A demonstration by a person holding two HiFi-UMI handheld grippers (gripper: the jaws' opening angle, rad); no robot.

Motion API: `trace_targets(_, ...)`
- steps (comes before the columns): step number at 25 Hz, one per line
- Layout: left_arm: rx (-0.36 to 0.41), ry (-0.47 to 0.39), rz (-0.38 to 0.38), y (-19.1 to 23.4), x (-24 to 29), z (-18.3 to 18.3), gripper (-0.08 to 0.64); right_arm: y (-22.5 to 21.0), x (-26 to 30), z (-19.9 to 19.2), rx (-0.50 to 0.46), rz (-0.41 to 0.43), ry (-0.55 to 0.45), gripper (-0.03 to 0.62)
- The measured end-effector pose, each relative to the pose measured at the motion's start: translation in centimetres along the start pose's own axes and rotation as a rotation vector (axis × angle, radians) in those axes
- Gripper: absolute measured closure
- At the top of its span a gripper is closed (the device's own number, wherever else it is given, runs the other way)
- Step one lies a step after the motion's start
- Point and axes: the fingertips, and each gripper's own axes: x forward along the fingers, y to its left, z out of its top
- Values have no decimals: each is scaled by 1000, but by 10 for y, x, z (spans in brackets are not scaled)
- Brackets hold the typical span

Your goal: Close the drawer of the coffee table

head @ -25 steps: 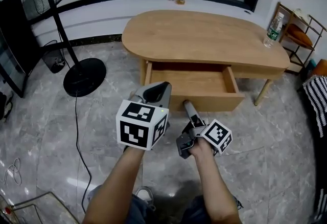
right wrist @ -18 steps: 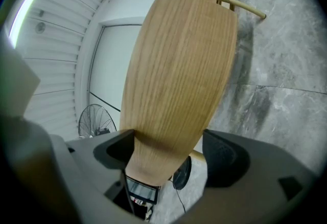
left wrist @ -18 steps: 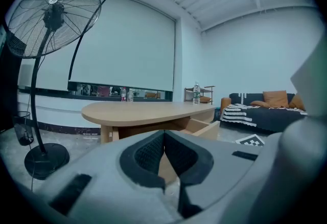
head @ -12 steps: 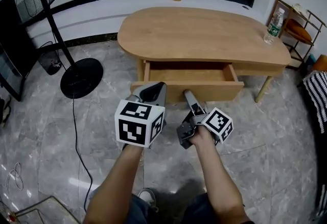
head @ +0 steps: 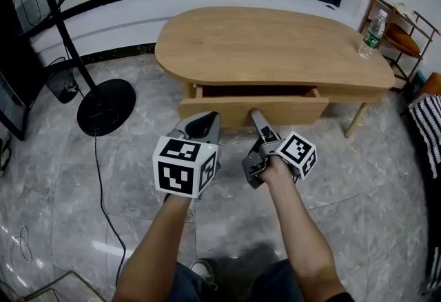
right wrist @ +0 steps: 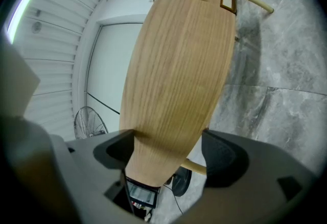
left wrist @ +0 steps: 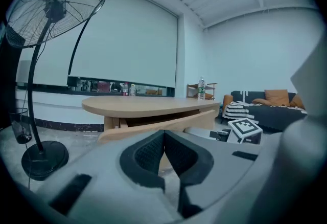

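Under oval wooden coffee table (head: 275, 45): pale wooden drawer (head: 255, 109), slightly open.
Right gripper (head: 257, 115): my fingers wide, at that drawer.
Left gripper (head: 205, 121): my fingers together, empty.

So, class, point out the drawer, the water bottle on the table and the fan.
drawer (head: 296, 111), head view, front panel.
water bottle (head: 372, 37), head view, clear body.
fan (head: 110, 111), head view, round base.
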Motion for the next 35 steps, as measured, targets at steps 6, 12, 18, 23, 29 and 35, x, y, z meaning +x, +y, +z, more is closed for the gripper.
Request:
trace_targets(6, 6, -3, -9, 11, 7, -4, 557, -5, 27, 13, -9, -1, -16, 181)
trace_targets(12, -14, -19, -3, 23, 16, -3, 557, -10, 48, 22, -12, -1, -34, 181)
trace_targets(18, -14, -20, -6, 26, 22, -1, 557, -12, 67, 29, -12, -17, -24, 182)
trace_targets(23, -26, -23, 2, 34, 19, -1, 557, -14, 73, 33, -17, -13, -41, 181)
trace_targets(29, -36, -27, 18, 38, 17, 3, 557, -16, 75, 33, -29, -13, -15, 182)
trace_targets(35, -32, -37, 26, 34, 9, 11, 557, -4, 57, 27, -167, -13, 18, 267)
